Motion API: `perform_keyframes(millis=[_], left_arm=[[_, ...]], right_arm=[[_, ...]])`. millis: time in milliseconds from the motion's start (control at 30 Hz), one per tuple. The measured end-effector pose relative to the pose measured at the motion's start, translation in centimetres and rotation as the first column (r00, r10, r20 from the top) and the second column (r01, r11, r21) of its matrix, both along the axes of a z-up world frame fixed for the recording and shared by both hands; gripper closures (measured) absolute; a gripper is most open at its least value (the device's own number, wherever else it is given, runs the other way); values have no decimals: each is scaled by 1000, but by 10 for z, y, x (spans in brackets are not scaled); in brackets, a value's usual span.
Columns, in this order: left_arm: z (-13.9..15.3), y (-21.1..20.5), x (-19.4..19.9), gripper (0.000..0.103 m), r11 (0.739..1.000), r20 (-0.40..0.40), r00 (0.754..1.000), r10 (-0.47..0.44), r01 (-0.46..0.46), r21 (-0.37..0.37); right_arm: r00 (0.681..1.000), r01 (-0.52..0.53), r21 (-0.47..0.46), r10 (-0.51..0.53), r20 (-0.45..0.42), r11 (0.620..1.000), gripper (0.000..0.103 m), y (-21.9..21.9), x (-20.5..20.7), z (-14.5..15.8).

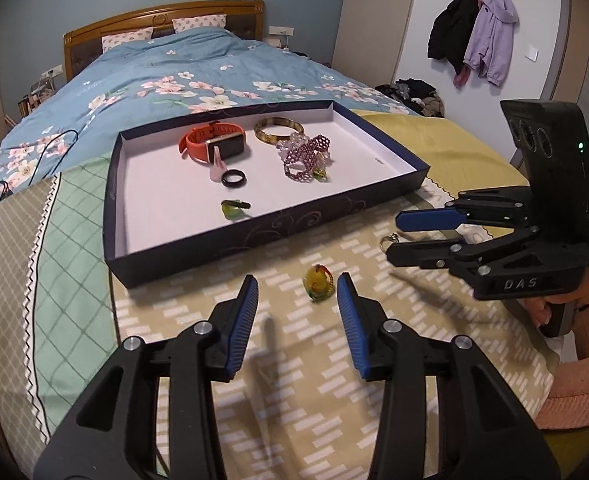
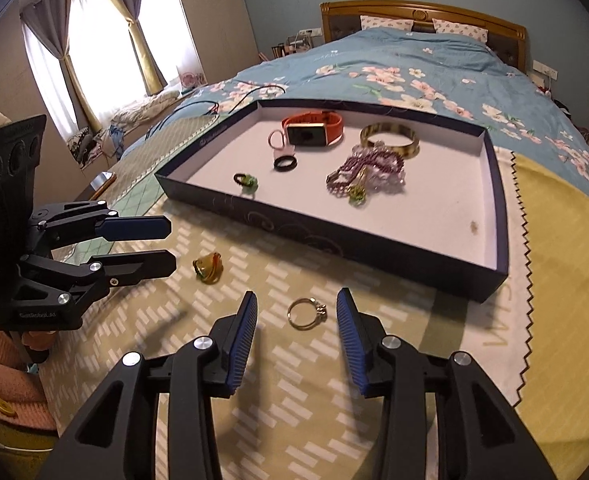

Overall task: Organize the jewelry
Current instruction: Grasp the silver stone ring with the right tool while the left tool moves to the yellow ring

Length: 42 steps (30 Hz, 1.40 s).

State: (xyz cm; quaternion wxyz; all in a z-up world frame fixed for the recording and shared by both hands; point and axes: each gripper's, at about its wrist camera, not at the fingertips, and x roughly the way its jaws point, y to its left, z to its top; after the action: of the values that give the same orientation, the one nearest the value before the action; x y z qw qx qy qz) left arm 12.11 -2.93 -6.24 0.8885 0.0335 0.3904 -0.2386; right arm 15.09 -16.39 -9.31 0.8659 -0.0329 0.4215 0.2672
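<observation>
Two grippers in view, both w/ jaws apart and nothing clamped. Left gripper (image 1: 297, 285) points down at the patterned cloth (image 1: 334, 360); a yellow-green ring (image 1: 317, 283) lies on the cloth between its blue pads (image 1: 243, 320), nearer the right-hand pad, no contact seen. Right gripper (image 2: 296, 302) likewise over the cloth; a thin gold ring (image 2: 306, 313) w/ small setting lies between its pads (image 2: 241, 336), untouched. From left wrist cam the right gripper (image 1: 394, 236) shows side-on at right, fingers parted, gold ring (image 1: 388, 242) just at its tips. From right wrist cam the left gripper (image 2: 172, 244) shows at left, fingers parted, yellow-green ring (image 2: 207, 267) just beyond its tips. Tray (image 1: 262, 232), dark blue w/ white floor, sits on the bed beyond both rings, shallow walls. Contents: orange watch (image 1: 214, 143) at rear, amber bangle (image 1: 279, 130) beside it, purple beaded piece (image 1: 306, 152) in front of bangle and touching it, black ring (image 1: 234, 178) near centre, pink item (image 1: 219, 166) between watch and black ring (type unclear), green ring (image 1: 233, 209) nearest front wall. Both loose rings are outside tray, on cloth, well short of its front wall. Person's hand (image 1: 550, 312) in pink sleeve (image 1: 582, 384) grips right tool handle. Bed w/ blue floral quilt (image 1: 174, 76) behind tray.
</observation>
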Motion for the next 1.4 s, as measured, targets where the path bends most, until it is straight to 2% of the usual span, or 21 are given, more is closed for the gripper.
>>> perform_keyframes(millis=[167,300,400,567,600,733,933,1067,1400], left_arm=[[-2,0,0,62,1000,-12,1000,5,-5,-2],[-3,-1,1,62,1000,-18,1000,1,-1,-3],[-4,-6,2,62,1000,-28,1000,-10,10,12],[-7,-14,7,62,999,-35,999,-29,30,29],[-8,-16,8,63,999,-40,999,-32,34,32],[-15,-21,16,64,998,-78,996,-42,45,39],[-17,-24,19,67,998,-85,996,-39,43,41],[-18,-23,22,85,999,-92,995,-29,32,40],[-17,-24,17,88,998,-71,997,-16,20,57]], right_arm=[[1000,17,-43,-17,2,999,67,6,0,-2],[999,35,-72,-35,12,997,76,7,-1,-3],[999,42,-74,-41,12,996,84,4,0,-3],[999,39,-67,-39,14,997,87,3,-3,-2],[999,38,-64,-37,13,997,98,2,-3,-2],[999,32,-50,-32,2,998,97,1,-4,-2],[999,35,-29,-35,5,999,98,-1,-5,0],[999,40,-5,-40,2,999,99,-6,-6,1],[999,46,39,-46,8,998,99,-9,-8,5]])
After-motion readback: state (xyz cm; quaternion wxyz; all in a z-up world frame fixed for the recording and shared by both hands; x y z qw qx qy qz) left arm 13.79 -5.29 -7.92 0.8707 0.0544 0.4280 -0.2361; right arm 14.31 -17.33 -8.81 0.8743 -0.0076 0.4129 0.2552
